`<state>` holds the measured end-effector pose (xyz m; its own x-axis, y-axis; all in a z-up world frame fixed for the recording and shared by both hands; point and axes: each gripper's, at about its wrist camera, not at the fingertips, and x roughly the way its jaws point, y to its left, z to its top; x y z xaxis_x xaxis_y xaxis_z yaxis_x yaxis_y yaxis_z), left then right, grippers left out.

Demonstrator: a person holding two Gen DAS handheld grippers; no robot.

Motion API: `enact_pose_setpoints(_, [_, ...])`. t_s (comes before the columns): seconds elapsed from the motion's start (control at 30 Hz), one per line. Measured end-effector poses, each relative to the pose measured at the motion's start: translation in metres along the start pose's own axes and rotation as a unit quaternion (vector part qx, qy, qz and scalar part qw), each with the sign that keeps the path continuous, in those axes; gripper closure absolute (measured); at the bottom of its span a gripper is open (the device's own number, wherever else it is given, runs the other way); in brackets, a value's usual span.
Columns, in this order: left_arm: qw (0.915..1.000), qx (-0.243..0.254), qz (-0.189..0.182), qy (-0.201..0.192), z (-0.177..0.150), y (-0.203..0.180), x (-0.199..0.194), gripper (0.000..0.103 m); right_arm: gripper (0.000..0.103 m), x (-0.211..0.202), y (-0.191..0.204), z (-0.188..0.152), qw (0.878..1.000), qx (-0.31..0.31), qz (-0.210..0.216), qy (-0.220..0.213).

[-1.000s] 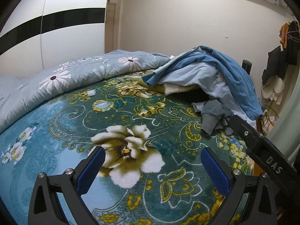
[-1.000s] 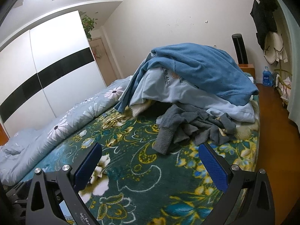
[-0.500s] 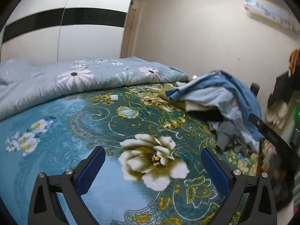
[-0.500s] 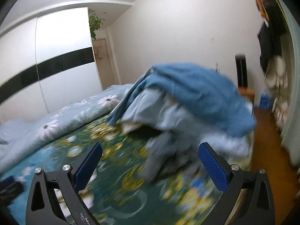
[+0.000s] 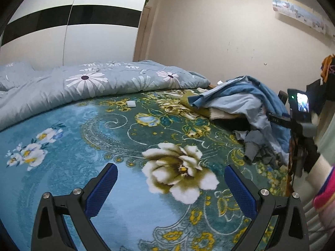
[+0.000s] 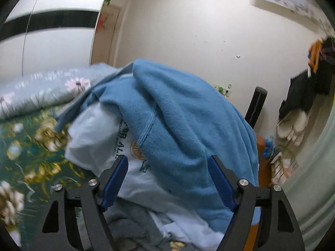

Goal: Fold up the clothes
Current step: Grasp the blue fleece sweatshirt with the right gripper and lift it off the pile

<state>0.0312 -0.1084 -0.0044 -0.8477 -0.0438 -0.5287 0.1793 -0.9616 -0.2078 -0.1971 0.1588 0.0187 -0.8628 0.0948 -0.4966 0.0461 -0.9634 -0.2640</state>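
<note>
A pile of clothes (image 5: 247,108) lies at the right end of the bed. On top is a blue fleece garment (image 6: 184,115), under it a pale blue printed shirt (image 6: 98,144), and at the bottom a grey garment (image 6: 134,219). My right gripper (image 6: 168,165) is open and close against the pile, its blue pads either side of the fleece and shirt without gripping. My left gripper (image 5: 170,175) is open and empty above the floral blanket (image 5: 117,138), well left of the pile. The right gripper's body (image 5: 299,113) shows in the left wrist view beside the pile.
A rolled grey daisy-print duvet (image 5: 88,83) runs along the far side of the bed. A small white scrap (image 5: 131,103) lies on the blanket. A wardrobe (image 5: 62,31) stands behind. Hanging clothes (image 6: 303,96) and a black speaker (image 6: 256,106) stand right of the bed's edge.
My right gripper has moved forward and up to the clothes pile, which now fills its view. My left gripper has swung left and back, so the pile sits farther right.
</note>
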Motion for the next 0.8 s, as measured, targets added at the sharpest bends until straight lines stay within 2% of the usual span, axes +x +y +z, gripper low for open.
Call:
enact_pose_setpoints(0.03, [1.0, 0.002, 0.002, 0.004, 0.0, 0.001, 0.001, 0.0, 0.05, 0.003, 0.001, 0.002, 1.0, -0.009, -0.009, 0.002])
enact_pose_setpoints(0.13, [0.9999, 0.005, 0.004, 0.011, -0.002, 0.003, 0.005, 0.0, 0.059, 0.004, -0.009, 0.012, 1.0, -0.009, -0.028, -0.005])
enact_pose_setpoints(0.17, [0.9999, 0.005, 0.003, 0.012, -0.002, 0.004, 0.006, 0.0, 0.071, 0.002, -0.012, 0.015, 0.999, -0.006, -0.03, -0.011])
enact_pose_setpoints(0.2, [0.9999, 0.005, 0.002, 0.013, -0.003, 0.005, 0.006, 0.0, 0.077, -0.002, -0.016, 0.019, 0.999, -0.003, -0.031, -0.018])
enact_pose_setpoints(0.3, [0.9999, 0.005, 0.003, 0.015, -0.005, 0.007, 0.009, 0.0, 0.077, -0.004, -0.026, 0.028, 0.999, 0.006, -0.036, -0.018])
enact_pose_setpoints(0.43, [0.9998, 0.002, 0.001, 0.019, -0.005, 0.009, 0.01, 0.0, 0.077, 0.015, -0.023, 0.031, 0.999, 0.002, -0.016, 0.03])
enact_pose_setpoints(0.5, [0.9998, -0.001, 0.001, 0.022, -0.004, 0.012, 0.009, 0.0, 0.089, 0.016, -0.029, 0.032, 0.999, 0.011, -0.003, 0.041])
enact_pose_setpoints(0.53, [0.9997, -0.007, 0.0, 0.024, -0.003, 0.016, 0.008, 0.0, 0.091, 0.016, -0.029, 0.034, 0.999, 0.015, 0.002, 0.047])
enact_pose_setpoints(0.63, [0.9991, -0.03, -0.003, 0.028, -0.003, 0.027, 0.006, 0.0, 0.095, 0.006, -0.036, 0.045, 0.999, 0.02, 0.002, 0.041])
enact_pose_setpoints(0.8, [0.9984, -0.052, 0.003, 0.024, -0.002, 0.041, 0.001, 0.0, 0.096, -0.017, -0.046, 0.079, 1.0, 0.006, -0.028, 0.007])
